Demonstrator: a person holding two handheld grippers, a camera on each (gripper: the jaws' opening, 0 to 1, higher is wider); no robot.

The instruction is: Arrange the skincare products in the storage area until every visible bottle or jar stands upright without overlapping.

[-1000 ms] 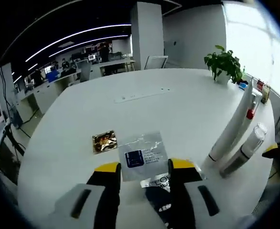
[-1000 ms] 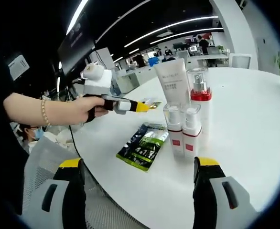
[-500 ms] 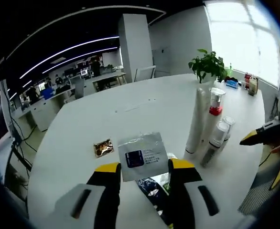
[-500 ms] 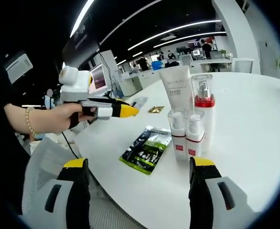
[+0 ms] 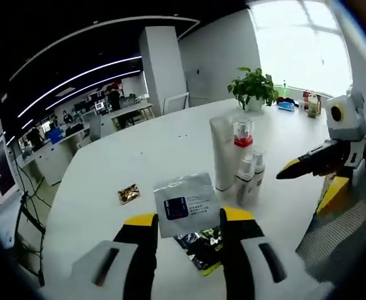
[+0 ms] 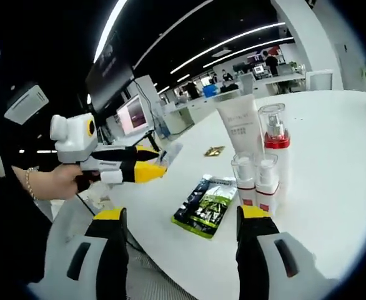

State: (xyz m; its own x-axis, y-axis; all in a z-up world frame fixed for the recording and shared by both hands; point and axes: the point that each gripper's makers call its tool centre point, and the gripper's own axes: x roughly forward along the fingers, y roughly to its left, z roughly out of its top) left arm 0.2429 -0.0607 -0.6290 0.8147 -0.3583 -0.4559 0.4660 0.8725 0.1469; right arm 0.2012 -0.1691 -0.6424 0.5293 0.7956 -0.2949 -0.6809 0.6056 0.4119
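Left gripper view: a silver sachet (image 5: pixel 185 203) is pinched between the left tool (image 5: pixel 189 220) at lower centre, lifted clear of the white tabletop (image 5: pixel 145 147). A dark green sachet (image 5: pixel 202 244) lies flat under it, and a small gold sachet (image 5: pixel 128 194) at centre left. Right of centre a tube (image 5: pixel 222 153), a red-collared pump bottle (image 5: pixel 242 140) and two small bottles (image 5: pixel 250 178) are seen upright, touching in a tight cluster. The right tool (image 5: pixel 292 170) enters from the right edge (closure cannot be told there).

In the right gripper view the right tool (image 6: pixel 182 215) is spread wide and empty, framing the green sachet (image 6: pixel 208 212) and the cluster at centre right. The left tool (image 6: pixel 155 164) shows at left, the sachet in its grip.

A risk is judged: the bottles stand so close that one nudge could topple several, and the thin sachet could slip from the pinch.
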